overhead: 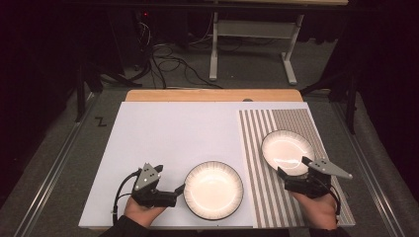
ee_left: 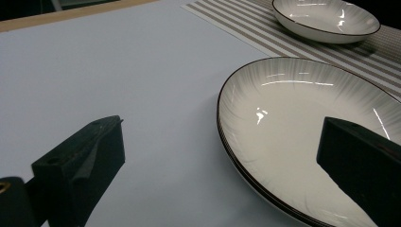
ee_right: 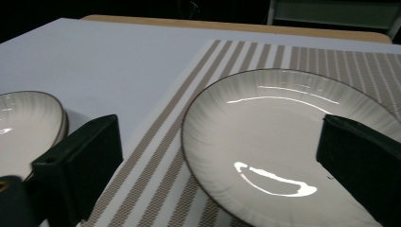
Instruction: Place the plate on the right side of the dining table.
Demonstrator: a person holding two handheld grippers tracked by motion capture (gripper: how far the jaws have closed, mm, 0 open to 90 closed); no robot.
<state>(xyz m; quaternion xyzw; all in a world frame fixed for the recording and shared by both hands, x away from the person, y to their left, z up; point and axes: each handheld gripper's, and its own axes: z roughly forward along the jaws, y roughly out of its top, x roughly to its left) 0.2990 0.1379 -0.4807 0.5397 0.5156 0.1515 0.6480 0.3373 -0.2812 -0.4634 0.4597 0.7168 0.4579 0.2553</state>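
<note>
2 white ceramic plates with dark rims on the table: the larger plate [overhead: 213,190] on the pale grey mat [overhead: 168,143], near the front edge; the smaller plate [overhead: 287,152] on the beige striped placemat [overhead: 276,197] at the right. Left gripper [overhead: 179,190] held open at the larger plate's left rim, 1 jaw over the plate's inside and the other over bare mat (rim between them, not pinched). Right gripper [overhead: 292,173] likewise spread wide, with nothing clamped, at the near edge of the smaller plate [ee_right: 288,146], that plate flat on the stripes. Likely risks from here: a glossy, shallow rim slipping out of a light pinch; a plate tipping if lifted from 1 edge only; a jaw nudging the plate across the smooth mat toward the table's front edge; the 2 plates knocking together if brought close too fast.
</note>
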